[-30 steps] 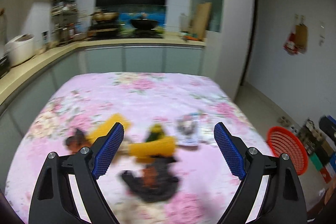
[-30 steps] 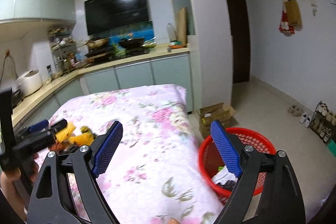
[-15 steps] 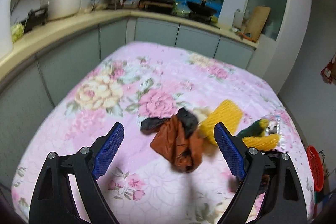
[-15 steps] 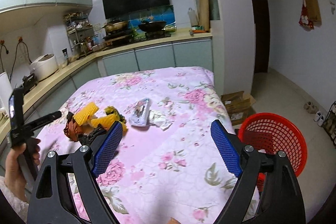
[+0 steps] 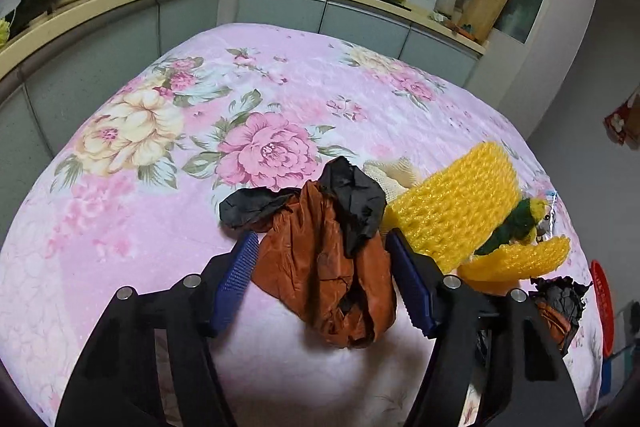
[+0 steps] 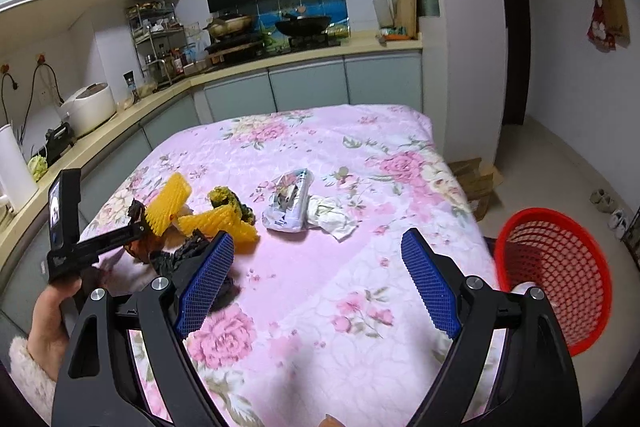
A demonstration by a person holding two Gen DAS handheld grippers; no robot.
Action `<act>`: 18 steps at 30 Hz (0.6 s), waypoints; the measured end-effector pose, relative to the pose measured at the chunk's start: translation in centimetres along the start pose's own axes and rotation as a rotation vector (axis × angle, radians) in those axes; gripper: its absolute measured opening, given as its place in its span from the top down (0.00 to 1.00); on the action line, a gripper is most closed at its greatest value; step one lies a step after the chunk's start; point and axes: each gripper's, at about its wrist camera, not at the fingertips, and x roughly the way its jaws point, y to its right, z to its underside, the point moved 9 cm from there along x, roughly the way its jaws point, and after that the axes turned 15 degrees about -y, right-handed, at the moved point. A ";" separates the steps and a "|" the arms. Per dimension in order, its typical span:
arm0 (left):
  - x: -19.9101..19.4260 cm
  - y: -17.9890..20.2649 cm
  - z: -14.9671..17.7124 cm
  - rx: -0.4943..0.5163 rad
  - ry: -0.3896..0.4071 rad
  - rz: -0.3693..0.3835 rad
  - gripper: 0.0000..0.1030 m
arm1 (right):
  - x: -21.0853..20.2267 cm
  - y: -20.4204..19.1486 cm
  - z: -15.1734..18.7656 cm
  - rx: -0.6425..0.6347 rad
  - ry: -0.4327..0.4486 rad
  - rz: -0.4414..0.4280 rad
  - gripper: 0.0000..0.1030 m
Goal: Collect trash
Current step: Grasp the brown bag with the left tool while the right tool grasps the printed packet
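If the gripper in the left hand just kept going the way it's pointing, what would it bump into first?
The crumpled brown and black wrapper. It already lies between the left gripper's blue pads, whose jaws have just been closing around it. Whether the pads press it yet is hard to say. Past it comes only the flowered cloth.

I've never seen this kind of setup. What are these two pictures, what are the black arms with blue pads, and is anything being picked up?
Each picture comes from a camera on a hand-held claw, looking along its blue-padded fingers.

The left claw has just been closing around a crumpled brown and black bag; whether the pads grip it yet is unclear.

The right claw is open and empty.

On the floral cloth lie yellow foam nets, a silvery wrapper and crumpled paper. A red basket stands beside it.
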 end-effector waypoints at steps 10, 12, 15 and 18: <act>-2.3 -0.3 0.3 -0.007 0.055 0.027 0.57 | 6.1 -2.0 -3.4 -0.042 -0.038 0.034 0.20; -3.4 -0.6 0.1 -0.011 0.087 0.018 0.57 | 7.2 -1.9 -4.1 -0.039 -0.048 0.040 0.20; -4.9 -0.9 -0.4 -0.028 0.130 0.014 0.57 | 9.3 -1.9 -5.1 -0.026 -0.078 0.037 0.20; -6.3 -1.3 -0.7 -0.041 0.168 0.004 0.57 | 11.6 -1.8 -5.7 -0.011 -0.121 0.033 0.20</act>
